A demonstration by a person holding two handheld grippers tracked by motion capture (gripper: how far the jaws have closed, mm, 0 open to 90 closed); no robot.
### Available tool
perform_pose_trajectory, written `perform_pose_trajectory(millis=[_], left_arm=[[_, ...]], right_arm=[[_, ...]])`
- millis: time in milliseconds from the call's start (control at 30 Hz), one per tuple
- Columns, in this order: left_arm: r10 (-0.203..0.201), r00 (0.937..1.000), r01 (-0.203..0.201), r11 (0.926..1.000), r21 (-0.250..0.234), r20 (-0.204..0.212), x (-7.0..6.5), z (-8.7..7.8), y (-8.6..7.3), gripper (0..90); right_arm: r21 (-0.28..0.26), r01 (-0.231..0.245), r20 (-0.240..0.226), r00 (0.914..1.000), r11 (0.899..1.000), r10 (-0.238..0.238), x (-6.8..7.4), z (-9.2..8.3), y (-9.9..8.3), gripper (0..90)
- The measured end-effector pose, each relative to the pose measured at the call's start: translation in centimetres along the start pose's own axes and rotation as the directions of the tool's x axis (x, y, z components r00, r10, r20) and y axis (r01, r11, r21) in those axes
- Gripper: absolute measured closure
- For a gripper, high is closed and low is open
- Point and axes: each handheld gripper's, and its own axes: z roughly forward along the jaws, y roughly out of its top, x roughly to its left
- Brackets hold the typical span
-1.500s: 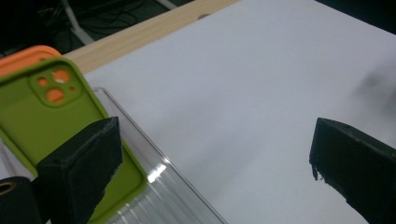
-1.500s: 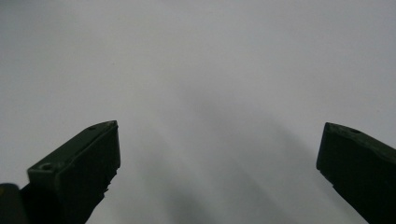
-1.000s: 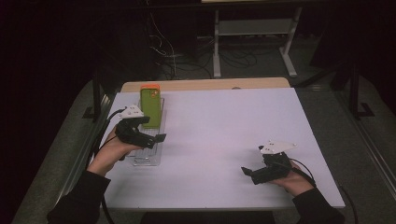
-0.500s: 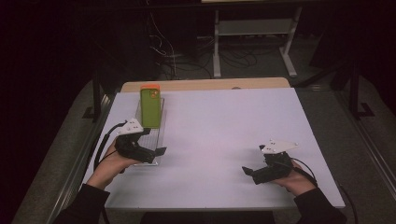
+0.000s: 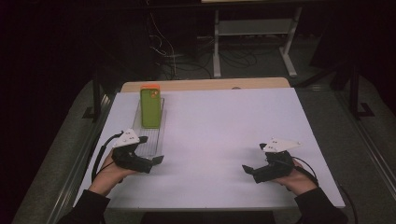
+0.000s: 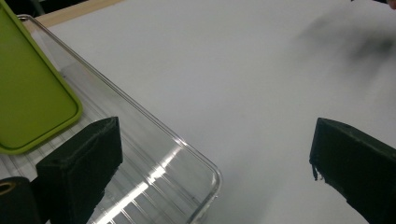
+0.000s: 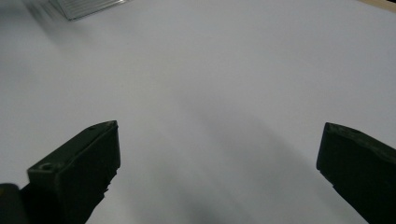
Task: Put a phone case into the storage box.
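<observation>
— At nine o'clock on the white tabletop (image 5: 224, 126), what do you have?

— That is where my left claw (image 5: 154, 160) hovers, at the near end of a long clear plastic tray (image 5: 152, 140). Its jaws are spread wide with nothing between them; in the left gripper view one jaw hangs over the tray's ribbed floor, the other over bare table past the rounded corner (image 6: 212, 175).

— And the flat lime-green phone case with the orange end (image 5: 151, 107)?

— It lies in the tray's far half, toward twelve o'clock from my left claw, apart from it. I see its rounded green corner (image 6: 32, 102) just beyond my jaw.

— Your other hand?

— My right claw (image 5: 247, 169) rests low at four o'clock, well apart from the tray, jaws released and wide, with bare white surface between them.
</observation>
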Motion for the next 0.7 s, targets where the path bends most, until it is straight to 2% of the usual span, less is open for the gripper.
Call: perform_pose_trajectory(millis=[333,400,700], left_arm=[[0.023,0.9997,-0.023,0.9995,0.019,0.010,-0.39,0.31,-0.67,2.2],[0.023,0.9997,-0.024,0.9995,0.019,0.009,-0.27,0.26,-0.71,2.2],[0.016,0.9998,-0.016,0.9996,0.025,0.014,-0.22,0.33,-0.90,2.2]], right_arm=[[-0.023,0.002,-0.009,1.0000,1.000,-0.002,-0.24,-0.06,0.24,0.0],[-0.029,0.018,-0.006,0.9998,0.999,-0.018,-0.31,-0.04,0.26,0.0],[-0.024,0.017,-0.008,0.9998,1.000,-0.018,-0.12,-0.08,0.30,0.0]])
